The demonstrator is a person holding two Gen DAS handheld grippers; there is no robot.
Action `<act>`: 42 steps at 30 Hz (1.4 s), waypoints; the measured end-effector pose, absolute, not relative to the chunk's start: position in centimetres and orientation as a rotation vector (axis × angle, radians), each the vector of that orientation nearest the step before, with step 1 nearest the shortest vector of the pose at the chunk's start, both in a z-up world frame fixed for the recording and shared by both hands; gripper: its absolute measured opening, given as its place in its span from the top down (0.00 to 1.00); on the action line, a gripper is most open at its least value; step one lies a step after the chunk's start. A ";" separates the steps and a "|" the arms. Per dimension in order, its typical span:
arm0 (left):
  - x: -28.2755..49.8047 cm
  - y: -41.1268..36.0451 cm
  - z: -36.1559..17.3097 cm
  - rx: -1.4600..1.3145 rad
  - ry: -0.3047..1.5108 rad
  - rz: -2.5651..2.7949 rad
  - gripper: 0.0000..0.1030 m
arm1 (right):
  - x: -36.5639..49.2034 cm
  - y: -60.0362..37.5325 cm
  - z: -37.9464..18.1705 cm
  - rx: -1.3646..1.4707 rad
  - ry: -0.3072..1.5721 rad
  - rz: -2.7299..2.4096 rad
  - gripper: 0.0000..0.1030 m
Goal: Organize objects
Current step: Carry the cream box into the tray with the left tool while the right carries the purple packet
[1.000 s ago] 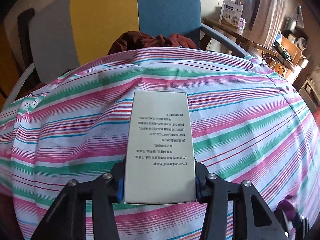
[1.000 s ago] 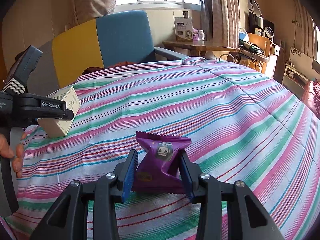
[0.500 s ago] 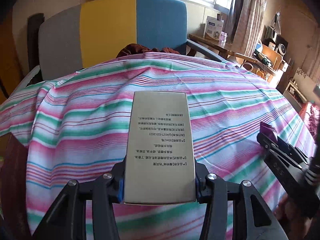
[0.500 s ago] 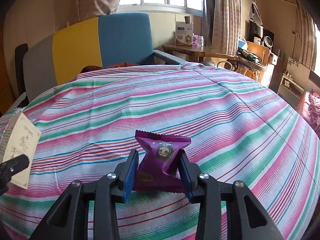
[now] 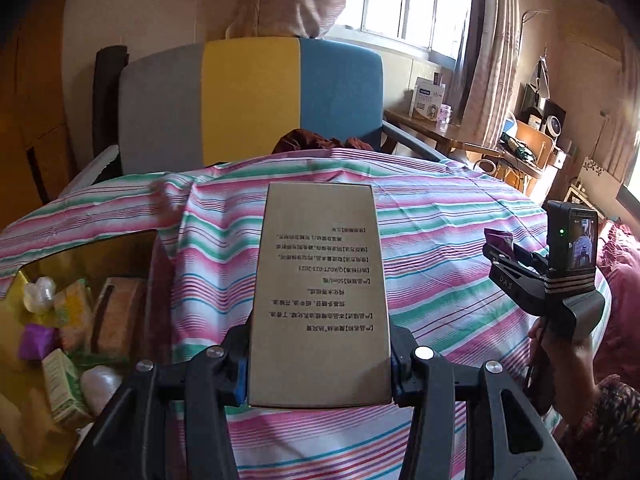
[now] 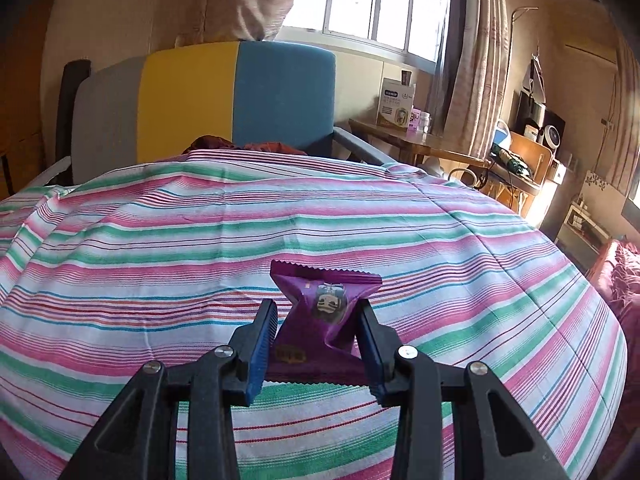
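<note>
The left gripper (image 5: 320, 364) has its two fingers pressed against the long sides of a tan box (image 5: 320, 296), holding it flat with its printed face up and its far end pointing away over the striped cloth (image 5: 440, 248). The box hangs above the cloth near its left edge. Below and to the left of that edge sits an open container (image 5: 24, 420) with small packets, a purple wrapper and a pale round thing inside.

The right gripper (image 6: 316, 344) pinches a purple snack packet (image 6: 320, 320) between its blue-lined fingers (image 6: 262, 344), the packet's crimped top edge standing up above the cloth. In the left wrist view this gripper shows at the right, over the cloth, with the person's hand (image 5: 560, 344) around its handle.

Behind the cloth stands a grey, yellow and blue chair (image 6: 224, 100); a wooden side table (image 6: 404, 136) with a white carton lies farther right.
</note>
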State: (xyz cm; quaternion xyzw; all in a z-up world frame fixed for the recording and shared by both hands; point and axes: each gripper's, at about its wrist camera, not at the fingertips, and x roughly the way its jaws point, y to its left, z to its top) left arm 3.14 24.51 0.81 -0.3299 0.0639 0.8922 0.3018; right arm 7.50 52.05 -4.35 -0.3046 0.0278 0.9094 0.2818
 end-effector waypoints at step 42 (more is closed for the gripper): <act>-5.6 -0.3 -2.0 -1.255 -0.171 2.581 0.33 | 6.3 29.4 1.0 -0.965 0.088 2.935 0.62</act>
